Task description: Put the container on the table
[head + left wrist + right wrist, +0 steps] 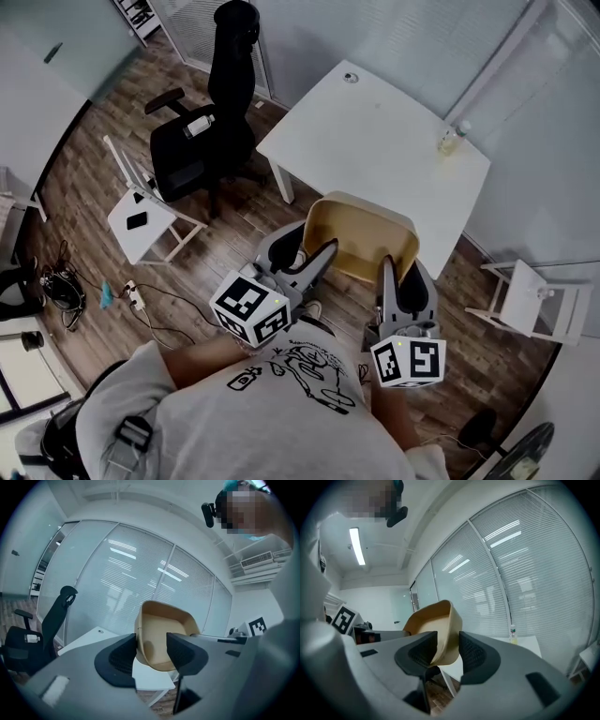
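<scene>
The container (361, 234), a tan open tub, is carried in the air with its mouth tilted toward the person. In the head view it overlaps the near edge of the white worktop (375, 141); it does not rest on the surface.

The left claw (151, 649) is closed on the container's left wall, with one jaw outside and one inside the rim. The right claw (447, 651) clamps the opposite wall in the same way. Both grips sit at the rim, so the load hangs between the two claws.

Step in hand, by judgement: transport to the worktop, with placement not yet done. The next move calls for carrying the container forward over the bare worktop, levelling it so that the base faces down, lowering until the base bears on the surface, then parting both claws.

A bottle (452, 139) stands at the far right edge of the worktop, well apart from the container. A black office chair (211, 122) stands on the floor to the left.
</scene>
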{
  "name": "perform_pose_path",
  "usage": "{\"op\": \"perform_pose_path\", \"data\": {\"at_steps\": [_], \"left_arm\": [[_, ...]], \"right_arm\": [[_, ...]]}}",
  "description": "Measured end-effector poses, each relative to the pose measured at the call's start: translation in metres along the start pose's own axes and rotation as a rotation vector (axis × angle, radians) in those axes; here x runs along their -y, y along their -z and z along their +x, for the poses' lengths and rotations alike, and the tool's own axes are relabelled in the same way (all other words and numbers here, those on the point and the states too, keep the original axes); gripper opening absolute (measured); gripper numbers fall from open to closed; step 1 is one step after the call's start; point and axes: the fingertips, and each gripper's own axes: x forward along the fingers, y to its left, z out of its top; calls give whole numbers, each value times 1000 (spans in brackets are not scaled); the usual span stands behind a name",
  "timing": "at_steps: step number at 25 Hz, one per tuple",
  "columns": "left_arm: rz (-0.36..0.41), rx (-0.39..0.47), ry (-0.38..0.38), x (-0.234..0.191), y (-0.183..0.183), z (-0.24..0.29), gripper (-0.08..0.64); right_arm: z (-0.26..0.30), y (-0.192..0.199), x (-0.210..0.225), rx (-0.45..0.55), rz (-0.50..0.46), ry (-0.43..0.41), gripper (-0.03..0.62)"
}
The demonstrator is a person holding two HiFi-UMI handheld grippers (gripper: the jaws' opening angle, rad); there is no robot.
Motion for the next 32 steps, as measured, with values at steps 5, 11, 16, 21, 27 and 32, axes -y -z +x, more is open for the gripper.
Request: {"op": "perform_pose_path", "data": {"at_steps": [5, 11, 16, 21, 27, 32], "left_arm": [[-6, 10, 7, -38, -23, 23, 189], [-4, 28, 5, -101, -58, 43, 190], [-1, 34, 14, -146, -83, 57, 189], [-5, 16, 30, -178, -93, 68, 190], [-20, -18, 52, -196, -91, 87, 190], [-21, -36, 70, -195, -90, 109, 189]], "right_arm": [[52, -11, -1, -3, -22, -7, 133], [123, -25, -19, -2, -36, -17, 133], [172, -31, -33, -9, -39, -18, 133], [207, -32, -39, -13, -36, -2, 133], [226, -28, -32, -31, -27, 25, 133], [235, -30, -13, -29, -16, 46, 133]]}}
